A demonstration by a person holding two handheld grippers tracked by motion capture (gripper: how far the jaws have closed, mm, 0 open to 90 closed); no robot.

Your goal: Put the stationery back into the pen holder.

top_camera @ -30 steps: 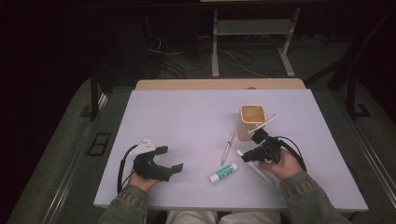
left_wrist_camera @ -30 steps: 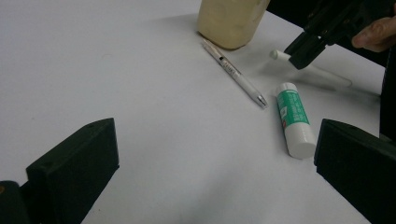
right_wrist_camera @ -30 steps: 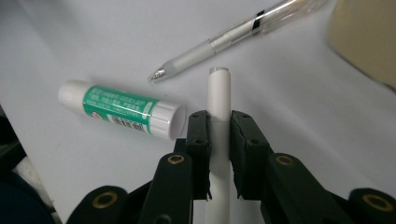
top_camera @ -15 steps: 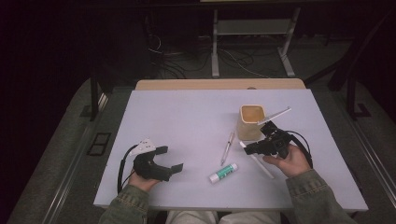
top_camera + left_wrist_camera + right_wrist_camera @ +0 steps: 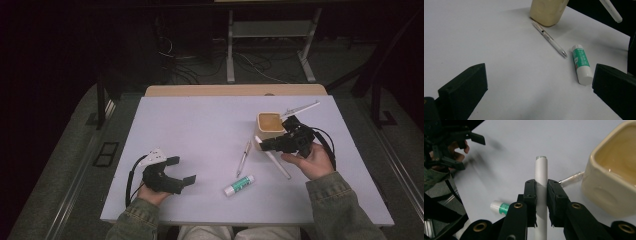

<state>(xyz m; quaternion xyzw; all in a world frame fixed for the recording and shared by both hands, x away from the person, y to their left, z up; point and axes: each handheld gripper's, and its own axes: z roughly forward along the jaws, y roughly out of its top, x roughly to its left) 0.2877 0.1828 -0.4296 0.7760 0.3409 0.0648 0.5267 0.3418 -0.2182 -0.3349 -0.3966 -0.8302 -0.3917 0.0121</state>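
Observation:
My right gripper (image 5: 266, 144) is shut on a white pen (image 5: 280, 168) and holds it off the table beside a cream square cup (image 5: 270, 125). In the right gripper view the pads (image 5: 531, 195) pinch the white pen (image 5: 541, 168) on both sides, with the cup (image 5: 614, 182) just to the right. A thin pen (image 5: 300, 109) leans in the cup. A clear pen (image 5: 244, 157) and a green-and-white glue stick (image 5: 239, 185) lie on the table. My left gripper (image 5: 182, 170) rests at the front left, open and holding nothing; ahead of it lie the clear pen (image 5: 550, 40) and the glue stick (image 5: 581, 63).
The white table (image 5: 200, 130) has a wooden strip along its far edge. Dark floor, cables and a metal stand lie beyond it. A wide bare stretch of tabletop lies between the two grippers.
My right gripper has lifted the white pen off the table and carried it up toward the cup. The left gripper has stayed where it was.

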